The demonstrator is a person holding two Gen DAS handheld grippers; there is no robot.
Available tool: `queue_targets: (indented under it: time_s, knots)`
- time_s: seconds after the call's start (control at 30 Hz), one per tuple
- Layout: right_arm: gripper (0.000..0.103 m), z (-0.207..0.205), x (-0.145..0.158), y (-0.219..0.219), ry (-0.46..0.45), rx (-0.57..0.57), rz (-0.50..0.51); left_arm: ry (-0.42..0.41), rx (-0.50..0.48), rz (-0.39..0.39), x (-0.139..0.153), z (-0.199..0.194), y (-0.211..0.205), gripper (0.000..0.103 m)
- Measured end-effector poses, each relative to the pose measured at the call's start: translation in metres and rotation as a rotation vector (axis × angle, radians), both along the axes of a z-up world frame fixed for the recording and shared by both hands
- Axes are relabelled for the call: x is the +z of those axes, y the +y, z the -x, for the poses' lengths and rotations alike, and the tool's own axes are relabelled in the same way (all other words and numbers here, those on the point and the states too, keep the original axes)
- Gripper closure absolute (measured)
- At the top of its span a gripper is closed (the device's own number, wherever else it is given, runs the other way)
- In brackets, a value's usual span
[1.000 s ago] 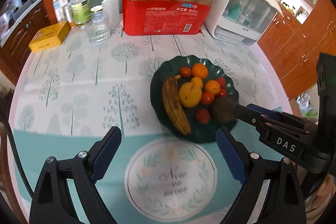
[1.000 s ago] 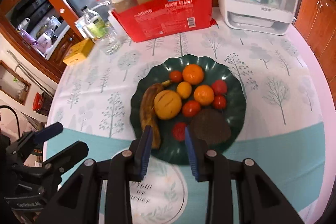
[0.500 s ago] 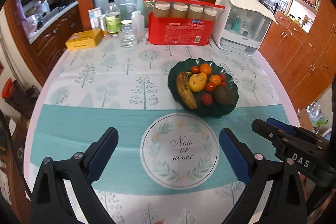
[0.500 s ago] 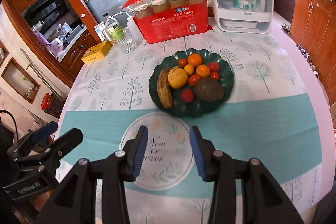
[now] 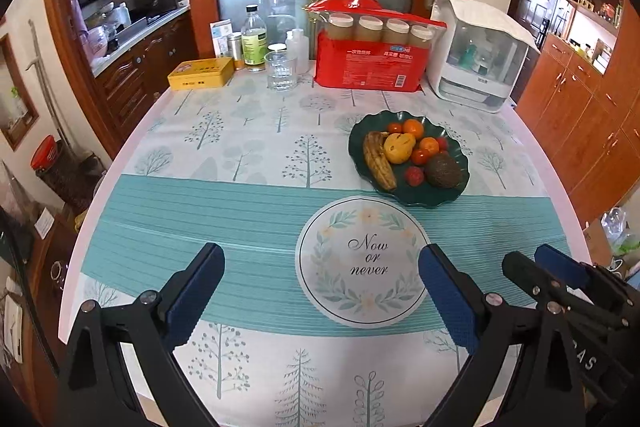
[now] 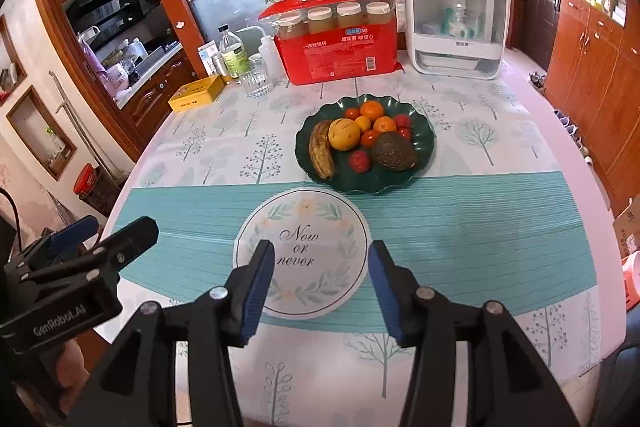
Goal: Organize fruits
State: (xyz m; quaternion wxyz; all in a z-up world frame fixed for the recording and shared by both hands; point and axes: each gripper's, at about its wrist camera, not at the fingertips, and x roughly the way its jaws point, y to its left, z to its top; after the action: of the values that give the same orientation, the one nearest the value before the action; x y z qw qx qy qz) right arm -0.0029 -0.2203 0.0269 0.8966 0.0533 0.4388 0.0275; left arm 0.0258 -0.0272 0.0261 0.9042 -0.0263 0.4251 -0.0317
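Fruit heaped on dark green plate [image 6: 424,147] on counter [image 6: 480,227], just beyond "Now or never" roundel [image 6: 300,251]; right gripper [image 6: 321,291] fingers lately widening, nothing between; left gripper [image 5: 320,299], marked "GenRobot.AI", fingers wide apart, empty.

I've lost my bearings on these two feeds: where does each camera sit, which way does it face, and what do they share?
Left wrist: on the left gripper, angled down over the table's near edge toward the green plate; own open fingers low, right gripper at right.
Right wrist: on the right gripper, same heading; its jaws, just opening, hold nothing; left gripper at left.
Shared: plate, banana, avocado, red package.
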Motion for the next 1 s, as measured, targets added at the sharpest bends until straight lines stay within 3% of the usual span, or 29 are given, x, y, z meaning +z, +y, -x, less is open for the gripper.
queue_targets:
  time_s: [0.3, 1.0]
  knots:
    - [0.053, 0.015, 0.003, 0.009, -0.019, 0.018, 0.018, -0.007, 0.003, -0.041, -0.001, 0.014, -0.005, 0.006]
    - [0.053, 0.025, -0.001, 0.013, -0.013, 0.037, 0.007, 0.05, 0.008, -0.039, -0.013, 0.028, -0.004, 0.006]
